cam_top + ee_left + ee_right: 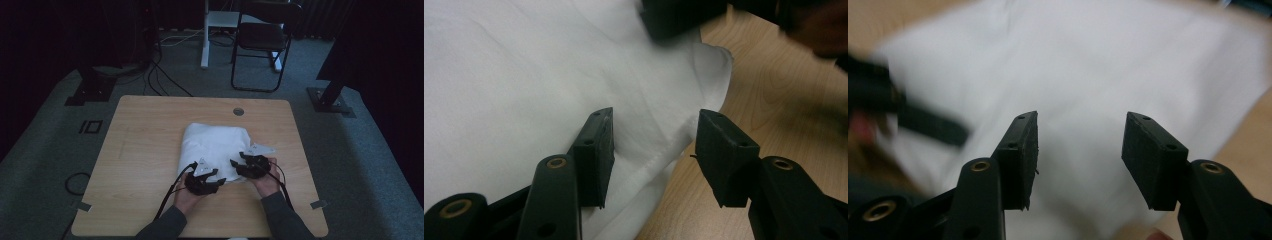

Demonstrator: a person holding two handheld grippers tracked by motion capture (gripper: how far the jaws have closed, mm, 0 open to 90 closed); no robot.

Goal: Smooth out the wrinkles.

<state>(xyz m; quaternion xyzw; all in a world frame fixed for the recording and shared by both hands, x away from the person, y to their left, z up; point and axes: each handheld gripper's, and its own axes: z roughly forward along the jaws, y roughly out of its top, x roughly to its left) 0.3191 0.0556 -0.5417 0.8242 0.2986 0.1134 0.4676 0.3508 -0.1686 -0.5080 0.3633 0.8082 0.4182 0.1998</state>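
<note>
Both jaw pairs open at near hem of folded white cloth (215,145); likely pre-grasp. Next: close on hem.

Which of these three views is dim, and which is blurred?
High view: underexposed and dim, though the white cloth on the table stands out. Left gripper view: cloth sharp, the other tool at the top smeared. Right gripper view: cloth and background blurred.

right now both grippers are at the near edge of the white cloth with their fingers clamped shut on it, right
Not quite. Both the left gripper and the right gripper are at the near edge of the white cloth, but their fingers stand open, as each gripper view shows.
</note>
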